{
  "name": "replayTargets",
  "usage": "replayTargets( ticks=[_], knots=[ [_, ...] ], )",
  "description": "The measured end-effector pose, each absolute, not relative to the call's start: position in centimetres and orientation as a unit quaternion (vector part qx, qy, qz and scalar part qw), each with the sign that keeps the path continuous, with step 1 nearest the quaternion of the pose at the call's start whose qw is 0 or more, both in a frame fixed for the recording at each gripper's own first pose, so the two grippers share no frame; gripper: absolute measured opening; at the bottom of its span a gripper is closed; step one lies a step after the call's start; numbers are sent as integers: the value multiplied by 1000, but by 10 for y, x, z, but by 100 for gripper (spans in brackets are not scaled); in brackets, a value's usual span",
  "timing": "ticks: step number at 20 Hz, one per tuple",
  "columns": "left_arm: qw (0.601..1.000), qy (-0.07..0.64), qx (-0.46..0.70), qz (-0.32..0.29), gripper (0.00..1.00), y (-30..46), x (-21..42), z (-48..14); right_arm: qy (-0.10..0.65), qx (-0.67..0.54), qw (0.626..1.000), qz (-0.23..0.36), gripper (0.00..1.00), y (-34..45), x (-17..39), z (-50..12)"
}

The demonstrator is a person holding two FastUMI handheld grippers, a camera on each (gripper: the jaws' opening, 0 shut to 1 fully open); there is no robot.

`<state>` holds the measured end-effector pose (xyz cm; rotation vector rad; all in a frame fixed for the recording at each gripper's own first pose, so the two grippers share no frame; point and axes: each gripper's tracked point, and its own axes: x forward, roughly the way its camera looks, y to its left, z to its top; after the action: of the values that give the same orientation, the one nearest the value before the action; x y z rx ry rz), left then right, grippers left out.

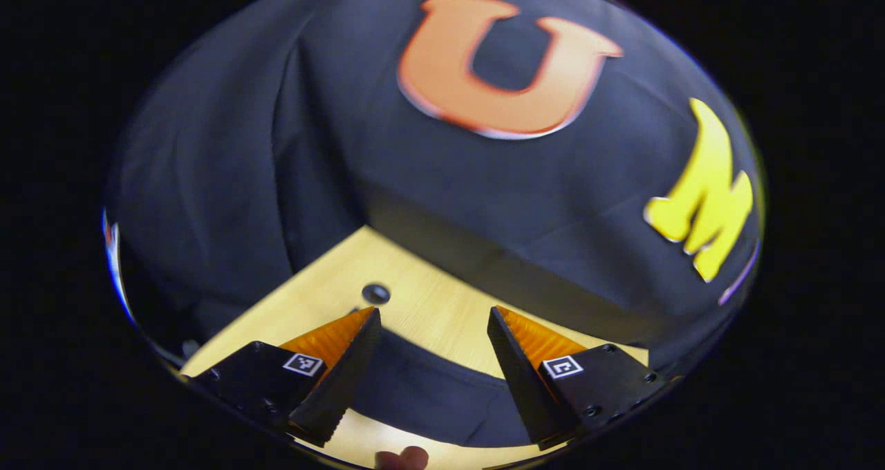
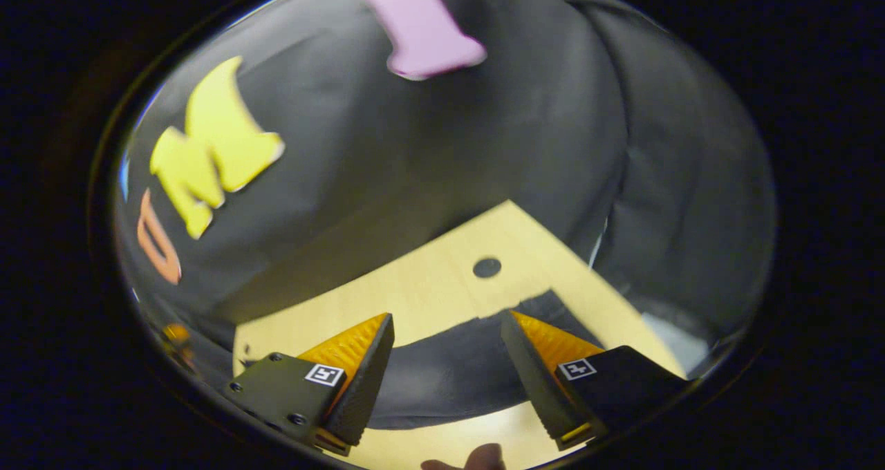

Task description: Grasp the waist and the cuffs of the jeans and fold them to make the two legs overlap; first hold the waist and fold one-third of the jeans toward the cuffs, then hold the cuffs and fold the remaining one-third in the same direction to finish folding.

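Dark jeans (image 1: 429, 387) lie flat on the light wooden table (image 1: 429, 311), seen in the left gripper view as a dark band across the bottom. My left gripper (image 1: 434, 318) hovers over that band, open, with nothing between its fingers. In the right gripper view the jeans (image 2: 449, 373) show again as a dark strip whose far corner ends near a round hole. My right gripper (image 2: 448, 325) is open above this strip, with a wide empty gap between its fingers.
The wooden table (image 2: 429, 290) has a small round hole (image 1: 376, 294) in one corner and another hole (image 2: 487, 267) in the other. Black cloth walls close the table's far sides. A fingertip (image 1: 404, 458) shows at the bottom edge, and another fingertip (image 2: 484, 457).
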<state>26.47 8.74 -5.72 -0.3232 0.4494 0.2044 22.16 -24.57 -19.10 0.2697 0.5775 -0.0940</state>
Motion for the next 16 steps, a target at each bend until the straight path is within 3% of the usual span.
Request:
replayTargets(
  ticks=[3,4,8,12,13,14,16],
  knots=[
    [979,162,-108,62,99,38,233,-7,190,63,979,-26,92,-232,199,-135],
    [983,144,-97,52,99,23,217,2,170,66,983,-22,100,-230,190,-132],
    [994,90,-65,14,99,-45,153,20,104,39,994,-17,98,-234,163,-133],
    [994,90,-60,-27,100,-108,102,10,136,53,989,-34,98,-230,113,-164],
    [993,97,-64,-33,100,-116,97,5,151,59,986,-46,93,-239,107,-179],
    [991,103,-70,-39,98,-125,90,1,165,68,982,-59,97,-249,105,-194],
    [990,121,-66,-39,100,-134,88,-6,188,91,974,-82,93,-271,111,-226]
  ],
)
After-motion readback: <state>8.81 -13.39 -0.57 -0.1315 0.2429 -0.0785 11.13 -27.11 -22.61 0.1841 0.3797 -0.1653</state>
